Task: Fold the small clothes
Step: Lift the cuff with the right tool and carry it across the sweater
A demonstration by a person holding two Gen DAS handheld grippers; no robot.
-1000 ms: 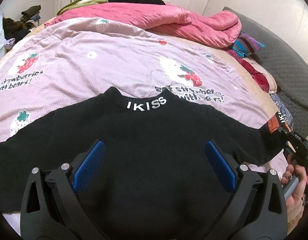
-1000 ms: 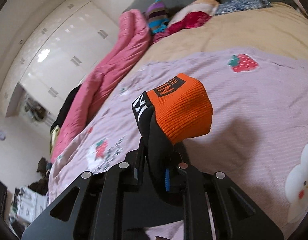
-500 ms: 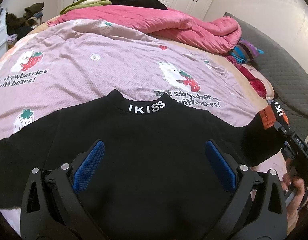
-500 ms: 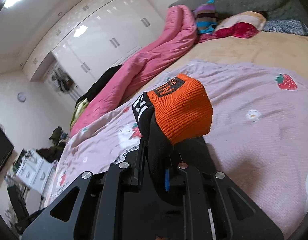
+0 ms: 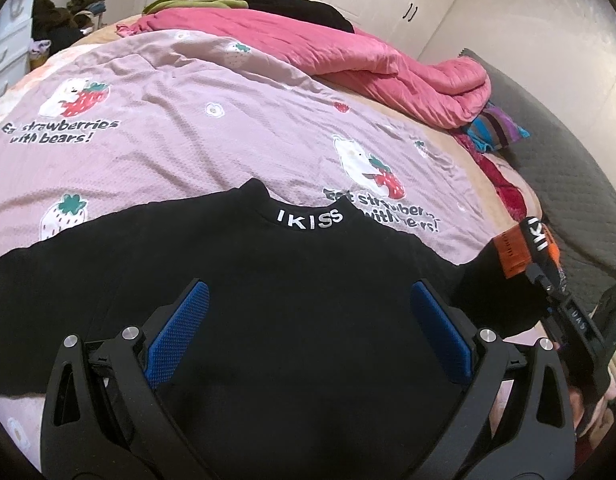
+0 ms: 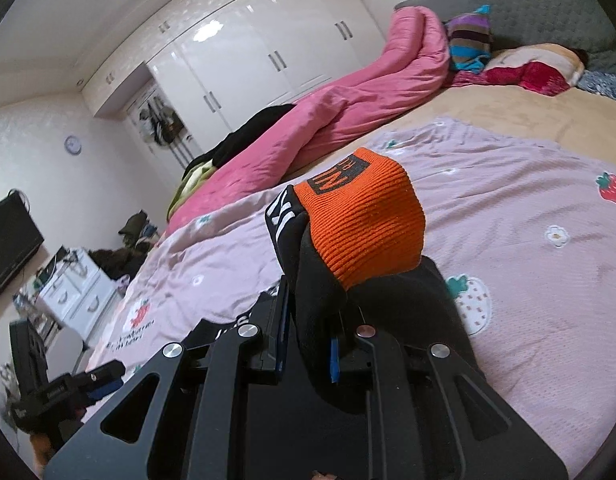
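2 grippers – right gripper (image 6: 308,344) pinching sleeve (image 6: 347,240), left gripper (image 5: 308,320) wide

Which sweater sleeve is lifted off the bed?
The orange-cuffed sleeve, pinched in the right tool; the other sleeve lies flat.

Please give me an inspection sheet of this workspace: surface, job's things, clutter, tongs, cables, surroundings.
Surface: bed under a lilac strawberry-print cover.
Job's things: black sweater spread flat, collar away from the left camera; its orange cuff raised off the cover.
Clutter: pink quilt, striped cloth, dark clothes pile.
Tongs: left tongs open above the sweater's body, holding nothing; right tongs shut on the sleeve just below the cuff.
Cables: nothing seen.
Surroundings: white wardrobe, white drawers, wall clock.
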